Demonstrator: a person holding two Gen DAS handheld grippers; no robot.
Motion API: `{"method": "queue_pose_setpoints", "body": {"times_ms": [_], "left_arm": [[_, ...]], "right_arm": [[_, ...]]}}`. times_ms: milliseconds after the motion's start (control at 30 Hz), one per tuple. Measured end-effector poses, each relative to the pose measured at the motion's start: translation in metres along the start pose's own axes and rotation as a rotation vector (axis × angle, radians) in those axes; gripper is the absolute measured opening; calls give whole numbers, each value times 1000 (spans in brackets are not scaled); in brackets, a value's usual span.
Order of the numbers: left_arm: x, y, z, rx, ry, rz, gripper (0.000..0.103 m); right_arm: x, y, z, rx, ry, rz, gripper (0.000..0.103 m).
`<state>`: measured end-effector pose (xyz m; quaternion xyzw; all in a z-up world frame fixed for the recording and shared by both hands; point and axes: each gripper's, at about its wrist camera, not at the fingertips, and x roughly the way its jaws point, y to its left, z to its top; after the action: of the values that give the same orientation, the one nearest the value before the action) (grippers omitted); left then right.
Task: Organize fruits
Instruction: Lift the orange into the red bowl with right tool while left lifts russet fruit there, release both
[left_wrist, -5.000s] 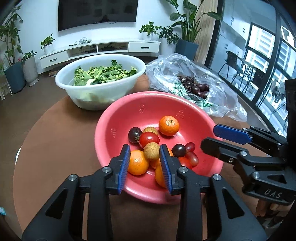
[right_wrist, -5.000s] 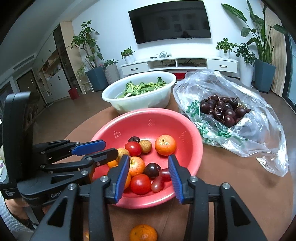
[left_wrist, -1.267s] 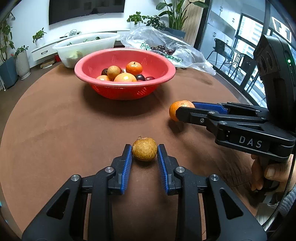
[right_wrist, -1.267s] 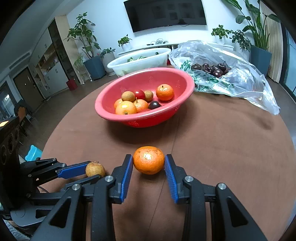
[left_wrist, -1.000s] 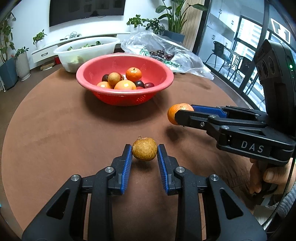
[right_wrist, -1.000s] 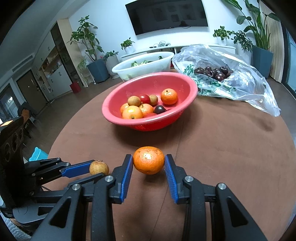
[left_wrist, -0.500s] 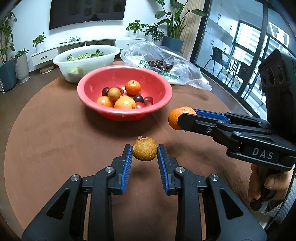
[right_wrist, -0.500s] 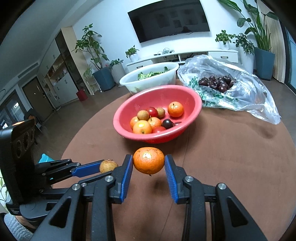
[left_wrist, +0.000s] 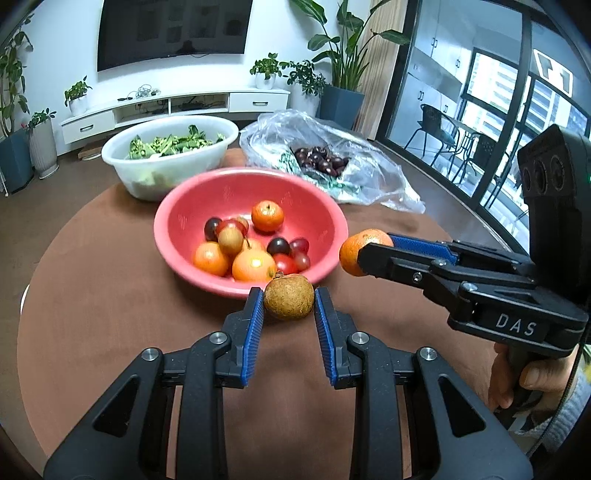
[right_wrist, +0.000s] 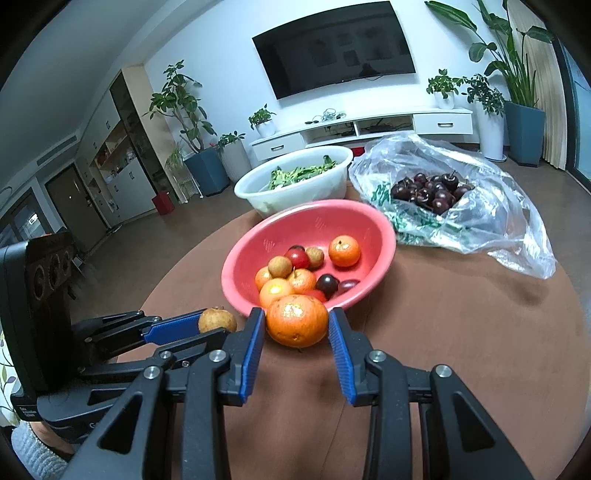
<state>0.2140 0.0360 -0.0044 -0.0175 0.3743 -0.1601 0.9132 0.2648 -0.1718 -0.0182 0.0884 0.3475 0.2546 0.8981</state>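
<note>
Red plastic, the bowl (left_wrist: 325, 206) already holds most of the fruit, and what looks left is dropping in the brown fruit (left_wrist: 289, 298) pinched by the left gripper (left_wrist: 289, 314) and the orange (right_wrist: 296, 319) clamped by the right gripper (right_wrist: 296, 332), both lifted above the table (right_wrist: 461, 332) near its rim.

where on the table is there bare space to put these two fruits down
Bare brown table lies on the near side of the red bowl, under both grippers, and to the right in front of the plastic bag. Behind the red bowl it is crowded: the white bowl and bag sit close together.
</note>
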Motion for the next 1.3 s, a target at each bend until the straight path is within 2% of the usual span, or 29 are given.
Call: {"method": "queue_pose_setpoints", "body": {"times_ms": [633, 933, 1167, 1233, 1300], "left_arm": [[30, 22, 47, 17, -26, 43, 26], [54, 36, 53, -10, -4, 55, 26], [69, 42, 51, -18, 15, 100, 27], [73, 41, 50, -3, 21, 109, 30], [76, 40, 48, 2, 25, 118, 41]], "right_arm": [[30, -13, 26, 3, -1, -20, 38], [58, -15, 36, -25, 30, -41, 38], [64, -19, 30, -31, 44, -49, 38], [62, -20, 28, -24, 44, -48, 38], [61, -22, 28, -21, 43, -49, 38]]}}
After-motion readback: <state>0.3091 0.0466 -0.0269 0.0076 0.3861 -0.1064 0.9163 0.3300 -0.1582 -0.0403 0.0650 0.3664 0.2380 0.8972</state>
